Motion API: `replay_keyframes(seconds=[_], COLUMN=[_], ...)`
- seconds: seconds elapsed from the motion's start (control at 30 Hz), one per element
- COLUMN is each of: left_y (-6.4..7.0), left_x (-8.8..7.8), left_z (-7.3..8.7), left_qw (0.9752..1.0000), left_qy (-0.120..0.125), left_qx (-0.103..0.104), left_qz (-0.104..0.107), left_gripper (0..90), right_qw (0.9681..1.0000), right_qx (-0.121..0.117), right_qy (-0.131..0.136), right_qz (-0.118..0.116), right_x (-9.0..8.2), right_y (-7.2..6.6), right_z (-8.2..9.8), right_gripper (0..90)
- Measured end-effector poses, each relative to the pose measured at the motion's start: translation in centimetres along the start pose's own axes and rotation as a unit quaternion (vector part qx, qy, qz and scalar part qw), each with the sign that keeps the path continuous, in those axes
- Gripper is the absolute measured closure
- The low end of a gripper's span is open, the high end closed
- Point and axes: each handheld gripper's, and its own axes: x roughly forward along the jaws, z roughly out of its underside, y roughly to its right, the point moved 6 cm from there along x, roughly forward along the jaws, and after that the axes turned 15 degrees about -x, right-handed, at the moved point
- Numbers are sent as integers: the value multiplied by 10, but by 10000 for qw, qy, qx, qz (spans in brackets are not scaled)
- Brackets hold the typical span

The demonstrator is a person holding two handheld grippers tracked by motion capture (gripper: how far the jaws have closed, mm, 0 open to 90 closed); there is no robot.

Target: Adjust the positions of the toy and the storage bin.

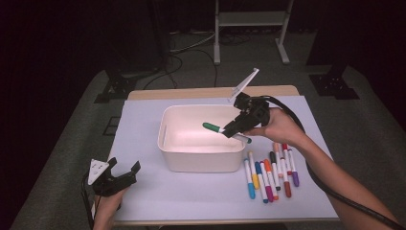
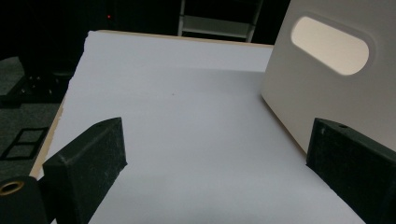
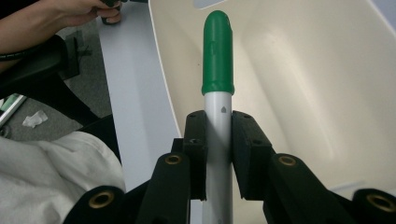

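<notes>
My right gripper [image 1: 231, 129] is shut on a green-capped marker [image 1: 214, 128] with a white barrel, held over the right side of the white bin [image 1: 168, 148]. In the right gripper view the marker [image 3: 218, 60] stands up between the two black pads [image 3: 195, 140], its green cap over the bin's inside [image 3: 299, 74]. My left gripper [image 1: 125, 168] rests near the table's front left corner, jaws wide apart, nothing between them. Its own view shows the bin's side wall with a slot handle [image 2: 329, 45] ahead on the right.
Several coloured markers [image 1: 270, 173] lie in a row on the white mat [image 1: 191, 191] right of the bin. A metal stand's legs [image 1: 251, 33] rise beyond the table's far edge. Dark floor surrounds the table.
</notes>
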Motion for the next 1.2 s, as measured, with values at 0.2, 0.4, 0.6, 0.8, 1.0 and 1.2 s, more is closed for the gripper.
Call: replay_keyframes(seconds=[0.2, 0.4, 0.6, 0.8, 1.0, 1.2], left_y=[-1, -1, 0, 0, -1, 0], left_x=[1, 1, 1, 1, 1, 1], left_z=[0, 0, 0, 1, 1, 1], left_qw=[10000, 10000, 10000, 10000, 10000, 10000], left_qy=[9, -1, -7, -25, -27, -43], left_qx=[6, 28, 24, 41, 22, 40], left_qz=[-2, -1, 6, 4, -7, 5], left_gripper=[34, 34, 34, 34, 34, 34], right_qw=[9997, 9989, 9970, 9943, 9921, 9903], right_qx=[-86, -194, -289, -334, -353, -425], right_qy=[-190, -340, -649, -908, -1066, -1182], right_qz=[-135, -268, -313, -456, -556, -597], right_x=[26, 47, 68, 90, 105, 116], right_y=[5, 9, 11, 13, 15, 16], right_z=[-8, -14, -19, -19, -18, -18], right_gripper=[759, 759, 758, 758, 758, 758])
